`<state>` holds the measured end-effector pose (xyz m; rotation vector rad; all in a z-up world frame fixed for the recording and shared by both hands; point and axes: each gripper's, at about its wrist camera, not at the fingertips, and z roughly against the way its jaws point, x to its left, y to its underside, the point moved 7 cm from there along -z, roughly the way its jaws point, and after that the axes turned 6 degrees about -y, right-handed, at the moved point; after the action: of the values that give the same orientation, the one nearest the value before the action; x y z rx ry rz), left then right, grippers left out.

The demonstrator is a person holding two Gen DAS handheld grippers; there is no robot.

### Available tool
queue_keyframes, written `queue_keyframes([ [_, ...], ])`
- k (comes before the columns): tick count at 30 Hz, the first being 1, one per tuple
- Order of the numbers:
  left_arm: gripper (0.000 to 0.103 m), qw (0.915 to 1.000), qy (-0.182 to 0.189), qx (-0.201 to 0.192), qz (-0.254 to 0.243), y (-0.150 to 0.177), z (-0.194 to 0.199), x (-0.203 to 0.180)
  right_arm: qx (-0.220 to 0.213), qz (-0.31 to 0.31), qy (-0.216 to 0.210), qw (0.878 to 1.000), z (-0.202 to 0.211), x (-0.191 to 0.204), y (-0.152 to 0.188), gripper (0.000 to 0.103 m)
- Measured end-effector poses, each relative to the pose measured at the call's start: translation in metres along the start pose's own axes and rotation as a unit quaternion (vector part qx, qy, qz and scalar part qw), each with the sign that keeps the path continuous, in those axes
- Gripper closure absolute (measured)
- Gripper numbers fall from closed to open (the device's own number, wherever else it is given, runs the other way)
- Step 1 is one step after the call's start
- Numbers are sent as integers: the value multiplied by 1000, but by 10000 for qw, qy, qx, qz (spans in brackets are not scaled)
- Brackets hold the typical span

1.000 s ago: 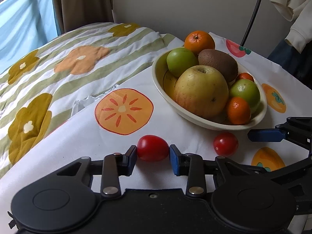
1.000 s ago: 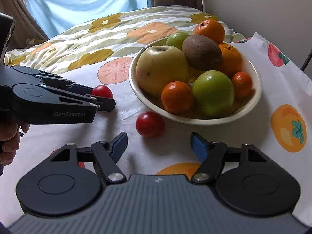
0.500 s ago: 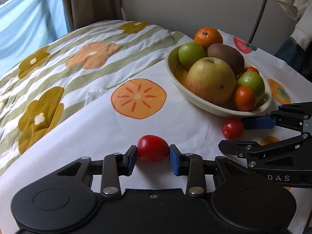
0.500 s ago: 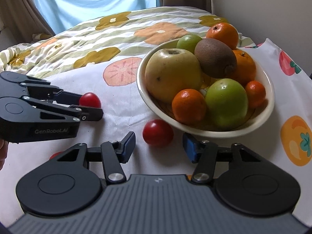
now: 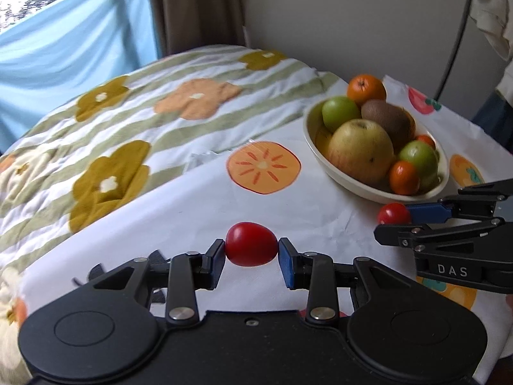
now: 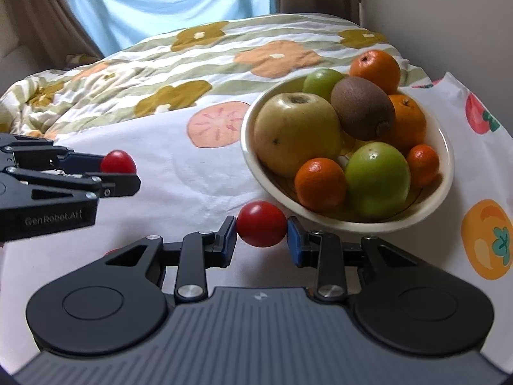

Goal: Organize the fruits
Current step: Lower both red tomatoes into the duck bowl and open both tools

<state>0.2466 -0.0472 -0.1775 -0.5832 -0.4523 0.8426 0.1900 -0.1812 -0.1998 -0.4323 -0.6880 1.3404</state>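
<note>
My left gripper (image 5: 251, 253) is shut on a red cherry tomato (image 5: 251, 248) and holds it above the white fruit-print cloth; it also shows in the right wrist view (image 6: 118, 162). My right gripper (image 6: 262, 234) is shut on a second red tomato (image 6: 262, 228) just in front of the cream fruit bowl (image 6: 445, 147); that tomato shows in the left wrist view (image 5: 392, 213). The bowl (image 5: 311, 131) holds a large yellow apple (image 6: 296, 133), a kiwi (image 6: 362, 112), green apples and several small oranges.
A striped floral quilt (image 5: 144, 112) lies behind and to the left of the cloth. A wall and curtains stand behind it. A thin cable (image 5: 452, 48) runs down the wall to the right of the bowl.
My right gripper moved forward and closed on the second tomato. My left gripper, still holding its tomato, drew back and left, away from the bowl.
</note>
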Motion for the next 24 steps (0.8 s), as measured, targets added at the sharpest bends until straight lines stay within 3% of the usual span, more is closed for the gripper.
queue_keyframes([
  [13, 64, 9936, -685, -388, 809, -1, 83, -12, -325, 442, -396, 9977, 62, -8, -9, 55],
  [24, 64, 9839, -834, -528, 1493, -10, 116, -55, -386, 680, -596, 9952, 101, -49, -14, 55],
])
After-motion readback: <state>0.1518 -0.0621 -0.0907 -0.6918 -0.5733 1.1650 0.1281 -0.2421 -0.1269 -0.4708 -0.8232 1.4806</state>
